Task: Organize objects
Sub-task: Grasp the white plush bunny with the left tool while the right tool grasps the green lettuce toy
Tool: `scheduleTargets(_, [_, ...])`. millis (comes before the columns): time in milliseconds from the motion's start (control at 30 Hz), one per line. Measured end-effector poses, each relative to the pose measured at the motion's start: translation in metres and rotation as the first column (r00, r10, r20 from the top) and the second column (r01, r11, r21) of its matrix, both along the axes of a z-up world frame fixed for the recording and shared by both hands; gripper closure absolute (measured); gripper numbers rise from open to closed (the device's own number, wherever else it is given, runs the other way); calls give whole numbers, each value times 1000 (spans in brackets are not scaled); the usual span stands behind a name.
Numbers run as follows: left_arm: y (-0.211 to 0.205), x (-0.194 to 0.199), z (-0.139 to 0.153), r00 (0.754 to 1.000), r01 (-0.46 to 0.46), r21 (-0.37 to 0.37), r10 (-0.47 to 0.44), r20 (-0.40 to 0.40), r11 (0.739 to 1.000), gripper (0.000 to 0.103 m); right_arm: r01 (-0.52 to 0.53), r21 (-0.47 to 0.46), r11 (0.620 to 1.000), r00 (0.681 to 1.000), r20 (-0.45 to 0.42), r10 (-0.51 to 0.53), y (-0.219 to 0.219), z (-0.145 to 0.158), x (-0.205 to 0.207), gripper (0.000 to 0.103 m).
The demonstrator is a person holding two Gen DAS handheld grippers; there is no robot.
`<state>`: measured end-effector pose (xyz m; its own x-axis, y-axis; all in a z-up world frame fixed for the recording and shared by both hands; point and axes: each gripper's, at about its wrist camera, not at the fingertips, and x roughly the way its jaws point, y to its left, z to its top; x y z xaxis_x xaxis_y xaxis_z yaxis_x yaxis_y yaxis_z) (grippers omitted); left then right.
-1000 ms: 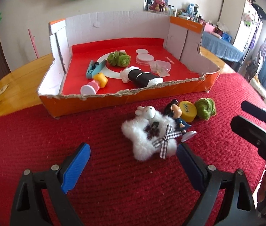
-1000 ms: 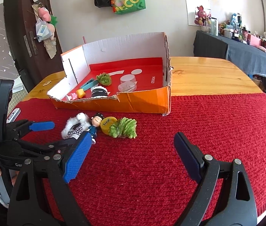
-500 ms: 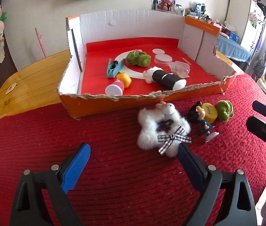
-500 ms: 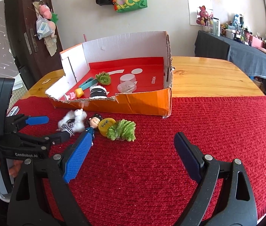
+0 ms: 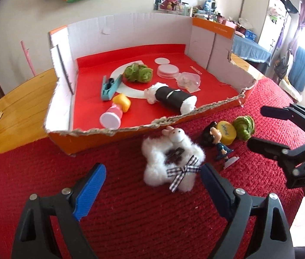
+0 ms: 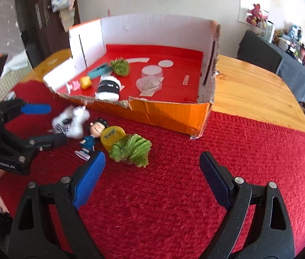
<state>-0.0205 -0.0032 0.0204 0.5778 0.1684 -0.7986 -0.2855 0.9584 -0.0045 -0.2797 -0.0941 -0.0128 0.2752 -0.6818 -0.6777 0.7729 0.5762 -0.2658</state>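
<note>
Motion blurs our right wrist view. Our left gripper (image 5: 152, 181), empty jaws closing, hovers by the white plush (image 5: 172, 157); right gripper (image 6: 152, 168) gapes empty near the green pompom (image 6: 132, 150), before the box (image 6: 169, 111).

Left tongs (image 5: 152, 182) closing, empty; right tongs (image 6: 152, 168) agape.
</note>
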Motion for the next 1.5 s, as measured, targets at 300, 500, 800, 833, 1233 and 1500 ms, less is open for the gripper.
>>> scheduleTargets(300, [-5, 10, 0, 996, 85, -8, -85, 10, 996, 33, -63, 36, 997, 998, -18, 64, -4, -9, 9, 47])
scheduleTargets(500, [-7, 10, 0, 993, 114, -26, -113, 35, 993, 49, -93, 39, 995, 996, 4, 93, -2, -8, 11, 66])
scheduleTargets(800, [-2, 4, 3, 993, 107, -64, -104, 60, 992, 56, -107, 20, 994, 994, 28, 106, 5, -3, 8, 67])
scheduleTargets(833, [-3, 3, 3, 993, 108, -66, -104, 62, 992, 56, -110, 18, 994, 994, 29, 110, 6, -2, 8, 67])
scheduleTargets(1233, [-4, -16, 21, 988, 109, -76, -100, 114, 991, 57, -131, -1, 991, 988, 79, 131, 23, 18, 6, 67])
scheduleTargets(1500, [-4, -35, 36, 983, 104, -69, -93, 156, 992, 57, -161, -43, 986, 982, 96, 165, 44, 33, 7, 67])
